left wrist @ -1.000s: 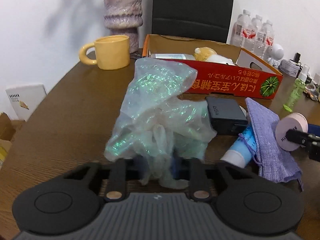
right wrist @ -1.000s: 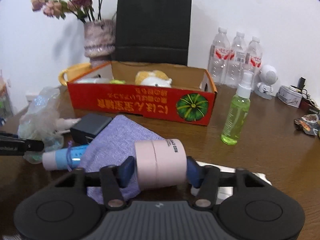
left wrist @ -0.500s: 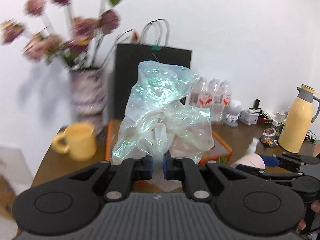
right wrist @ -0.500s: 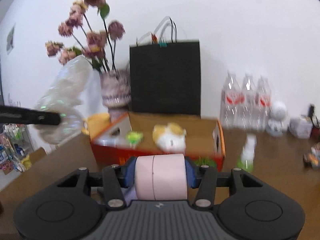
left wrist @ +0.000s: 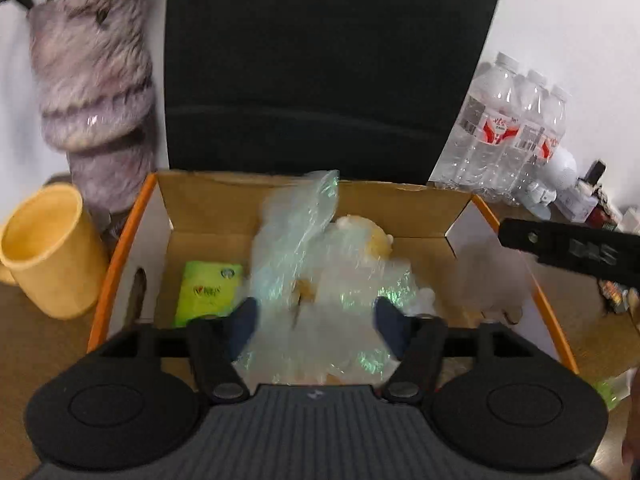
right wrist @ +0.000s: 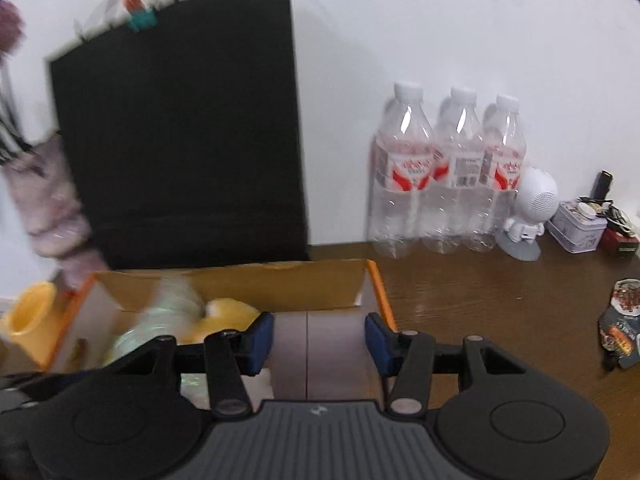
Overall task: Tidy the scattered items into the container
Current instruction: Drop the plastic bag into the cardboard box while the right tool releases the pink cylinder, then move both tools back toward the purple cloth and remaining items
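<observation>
The orange-rimmed cardboard box (left wrist: 456, 216) lies below my left gripper (left wrist: 316, 316), whose jaws stand wide open. The iridescent clear plastic bag (left wrist: 296, 240) lies loose between them, inside the box over a yellow plush toy (left wrist: 372, 236). A green packet (left wrist: 208, 292) lies in the box at the left. My right gripper (right wrist: 319, 338) is shut on a pale pink cylinder (right wrist: 319, 356) and holds it over the box's right end (right wrist: 374, 280). The bag (right wrist: 168, 304) and the plush toy (right wrist: 230, 312) also show blurred in the right wrist view. The right gripper's arm (left wrist: 568, 248) crosses the left wrist view.
A yellow mug (left wrist: 52, 256) and a purple-grey vase (left wrist: 96, 92) stand left of the box. A black paper bag (right wrist: 180, 140) stands behind it. Three water bottles (right wrist: 448, 176), a small white robot figure (right wrist: 528, 212) and small tins stand at the right on the brown table (right wrist: 500, 300).
My left gripper carried the plastic bag over the box, opened and let it go into the box. My right gripper lifted the pink cylinder and moved it over the box's right end.
</observation>
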Available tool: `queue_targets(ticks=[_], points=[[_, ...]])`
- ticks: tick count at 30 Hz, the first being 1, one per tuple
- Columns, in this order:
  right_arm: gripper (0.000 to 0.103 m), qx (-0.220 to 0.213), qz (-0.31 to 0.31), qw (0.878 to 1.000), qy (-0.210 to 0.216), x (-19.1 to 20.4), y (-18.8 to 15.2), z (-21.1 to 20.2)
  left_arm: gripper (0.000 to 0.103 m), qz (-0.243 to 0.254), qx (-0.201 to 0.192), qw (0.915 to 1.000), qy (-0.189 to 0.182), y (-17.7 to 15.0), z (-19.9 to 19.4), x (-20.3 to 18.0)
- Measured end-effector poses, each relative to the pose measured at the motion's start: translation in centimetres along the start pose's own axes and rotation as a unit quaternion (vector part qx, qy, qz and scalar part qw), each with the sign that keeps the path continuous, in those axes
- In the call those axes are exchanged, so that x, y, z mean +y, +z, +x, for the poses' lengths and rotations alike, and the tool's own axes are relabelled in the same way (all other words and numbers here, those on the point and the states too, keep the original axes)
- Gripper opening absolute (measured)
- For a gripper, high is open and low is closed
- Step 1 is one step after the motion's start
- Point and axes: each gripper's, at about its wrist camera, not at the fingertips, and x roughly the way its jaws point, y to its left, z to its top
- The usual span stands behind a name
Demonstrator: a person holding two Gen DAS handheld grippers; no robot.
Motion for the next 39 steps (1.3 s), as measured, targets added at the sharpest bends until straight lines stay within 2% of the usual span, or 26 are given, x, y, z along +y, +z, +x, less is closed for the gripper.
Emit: queue_targets(ticks=[1, 3, 5, 8, 10, 12, 13, 17, 21, 27, 39], points=[[0.051, 0.003, 0.0, 1.0, -0.006, -0.1, -0.1, 0.5, 0.086, 0.009, -0.003, 1.0, 0.001, -0.1, -0.2, -0.1], [0.054, 0.014, 0.003, 1.0, 0.006, -0.3, 0.0, 1.2, 0.086, 0.024, 0.001, 0.9997, -0.003, -0.1, -0.6, -0.3], [0.061, 0.031, 0.013, 0.999, 0.017, -0.6, -0.2, 1.4, 0.086, 0.023, 0.024, 0.9994, -0.005, 0.2, -0.7, -0.2], [0.066, 0.07, 0.007, 0.997, 0.011, -0.4, -0.5, 1.7, 0.087, 0.013, 0.064, 0.9978, 0.01, 0.5, -0.4, 0.2], [0.072, 0.089, -0.003, 0.996, 0.011, -0.2, -0.6, 1.7, 0.094, 0.008, 0.085, 0.9961, 0.024, 0.4, -0.4, 0.4], [0.079, 0.097, -0.006, 0.995, 0.014, -0.1, -0.7, 1.3, 0.102, -0.014, 0.102, 0.9945, 0.019, 0.3, -0.5, 0.9], [0.082, 0.101, -0.008, 0.995, 0.016, -0.1, -0.8, 1.1, 0.103, -0.024, 0.107, 0.9938, 0.015, 0.2, -0.6, 1.2], [0.084, 0.121, -0.014, 0.993, 0.008, -0.3, -1.2, -0.1, 0.103, -0.025, 0.107, 0.9937, 0.02, -0.3, -2.4, 1.3], [0.085, 0.144, -0.019, 0.989, 0.02, -0.4, -2.0, -1.9, 0.103, -0.013, 0.101, 0.9943, 0.03, -0.7, -4.8, 0.6], [0.088, 0.148, -0.033, 0.988, 0.019, -0.3, -3.0, -4.4, 0.103, -0.019, 0.103, 0.9939, 0.036, -1.9, -7.4, 0.5], [0.088, 0.142, -0.023, 0.987, 0.067, -0.9, -7.0, -8.8, 0.103, -0.028, 0.092, 0.9938, 0.058, -5.4, -11.1, 0.1]])
